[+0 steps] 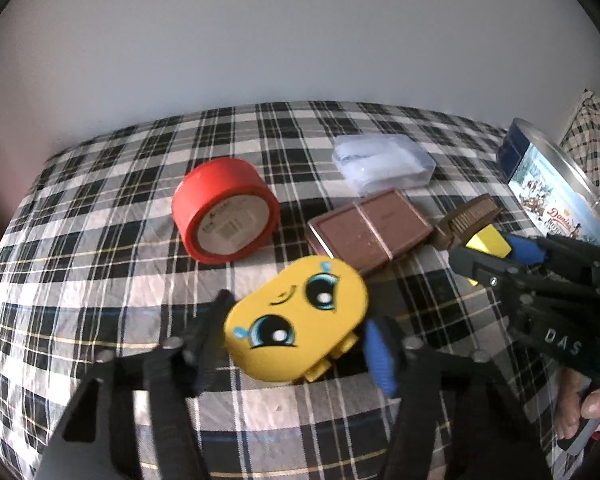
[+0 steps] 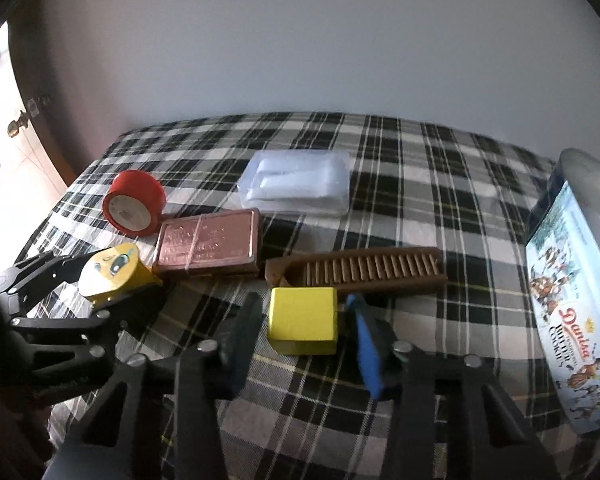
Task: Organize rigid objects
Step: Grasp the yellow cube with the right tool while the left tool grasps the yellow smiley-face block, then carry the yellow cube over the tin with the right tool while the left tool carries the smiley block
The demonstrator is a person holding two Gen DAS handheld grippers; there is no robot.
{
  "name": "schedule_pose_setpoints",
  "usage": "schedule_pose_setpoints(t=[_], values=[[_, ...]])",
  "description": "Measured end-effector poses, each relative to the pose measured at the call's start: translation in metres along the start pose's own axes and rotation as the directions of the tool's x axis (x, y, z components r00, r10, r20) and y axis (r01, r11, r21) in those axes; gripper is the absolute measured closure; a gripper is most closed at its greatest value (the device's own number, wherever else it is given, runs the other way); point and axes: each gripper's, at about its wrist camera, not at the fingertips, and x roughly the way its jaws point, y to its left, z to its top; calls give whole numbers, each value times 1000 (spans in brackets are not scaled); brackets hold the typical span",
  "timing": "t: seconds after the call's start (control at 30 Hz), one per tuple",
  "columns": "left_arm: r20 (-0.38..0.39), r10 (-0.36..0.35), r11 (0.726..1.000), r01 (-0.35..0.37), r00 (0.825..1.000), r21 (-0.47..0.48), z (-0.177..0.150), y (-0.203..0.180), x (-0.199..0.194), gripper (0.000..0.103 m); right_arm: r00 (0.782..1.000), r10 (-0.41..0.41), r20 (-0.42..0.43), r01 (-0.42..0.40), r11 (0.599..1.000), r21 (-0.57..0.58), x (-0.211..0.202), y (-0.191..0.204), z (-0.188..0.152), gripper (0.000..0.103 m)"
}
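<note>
the yellow face case (image 1: 296, 320), an oval hinged box printed with tearful cartoon eyes, is seen between the fingers of the left gripper (image 1: 300, 336); the jaws are spread a little wider than the case, and whether the pads actually press on it cannot be told. in the right wrist view the same case (image 2: 112, 276) appears tilted just above or on the plaid bedspread (image 2: 400, 168), beside the copper-brown tin (image 2: 208, 244). the yellow block (image 2: 303, 320) lies between the fingers of the right gripper (image 2: 304, 328), whose jaws stand wider than the block, with a gap visible on either side; nothing is held by it.

the step in hand is judged to be a paired pick-up: both grippers are set around a yellow object, one each. the next move calls for the right jaws to be closed squarely on the flat sides of the block, and for the case to be gripped firmly across its rounded body, since a smooth curved shell may slip or rotate. a destination would then be needed; the danish butter cookie tin (image 2: 572, 312), lying on its side at the right, is a likely one, though that is only a guess.

counted, there are one red tape roll (image 2: 134, 208), one clear plastic box (image 2: 300, 184), one copper-brown tin, one brown wooden comb (image 2: 360, 272), one yellow block, one yellow face case and one cookie tin.
</note>
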Motion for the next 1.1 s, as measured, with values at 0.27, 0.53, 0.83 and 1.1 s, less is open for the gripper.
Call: schedule_pose_setpoints(t=[0.27,0.53,0.83,1.1], values=[[22,-64,996,65,998,-59,-5,7,-11,48,996,82,37,-84,996,43,-11,-11,-6,71],[179,-94,984,119,979,-131,-3,13,-35,48,979,60,194,-54,998,-37,-56,-16,-18,71],[334,0,986,56,943,-158,3,4,-54,48,927,77,366,-63,997,-50,-98,-33,-18,71],[405,74,992,-24,912,-127,3,-20,-63,48,904,13,428,33,995,-98,-109,-26,-21,71]])
